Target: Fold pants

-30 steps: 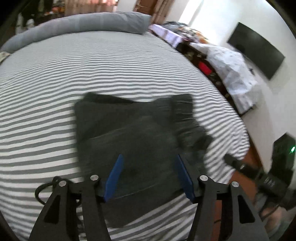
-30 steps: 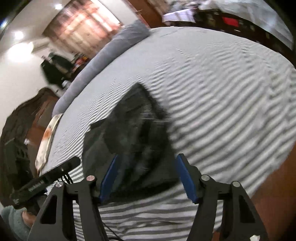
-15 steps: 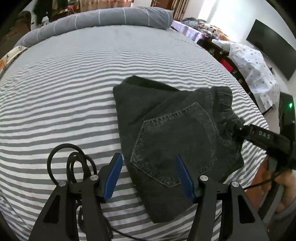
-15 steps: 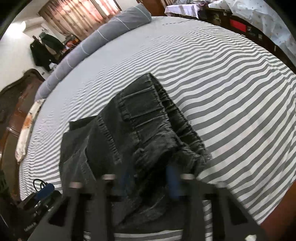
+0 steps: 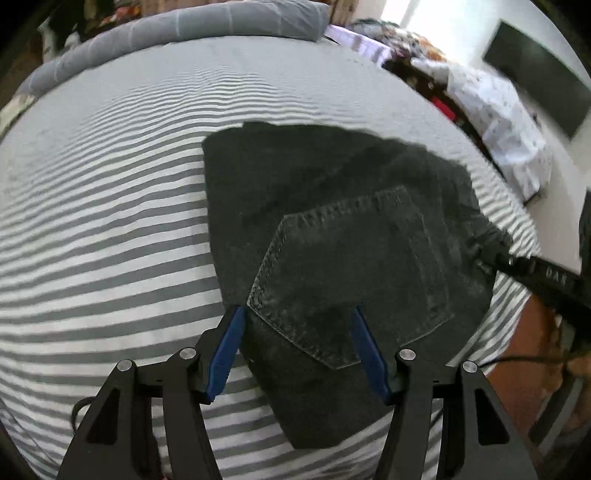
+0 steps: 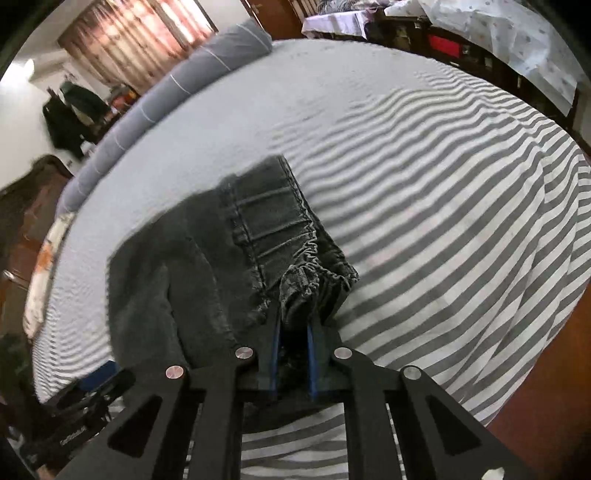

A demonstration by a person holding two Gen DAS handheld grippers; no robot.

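There is one pair of pants (image 5: 332, 236) — dark grey jeans, folded into a thick pile on the striped bed sheet (image 5: 103, 229). The pile lies near the front edge of the bed, toward the right side. One back pocket (image 5: 354, 280) faces up on top.

There are two grippers. The left gripper (image 5: 297, 314) hangs over the near part of the pile with its two blue fingers (image 5: 225, 347) spread wide, and nothing is between them. The right gripper (image 6: 293, 326) has its blue fingers close together, pinching the bunched stretchy waistband (image 6: 314, 273) at the right corner of the pile. In the left view, the right gripper (image 5: 524, 269) shows only as a black bar reaching in from the right, and its tips are lost in the dark cloth.

One long grey bolster pillow (image 5: 192, 26) lies along the far edge of the bed. A black screen (image 5: 535, 77) hangs on the far right wall — its edges are blurry. The layers under the pile are hidden, so how many folds there are cannot be told.
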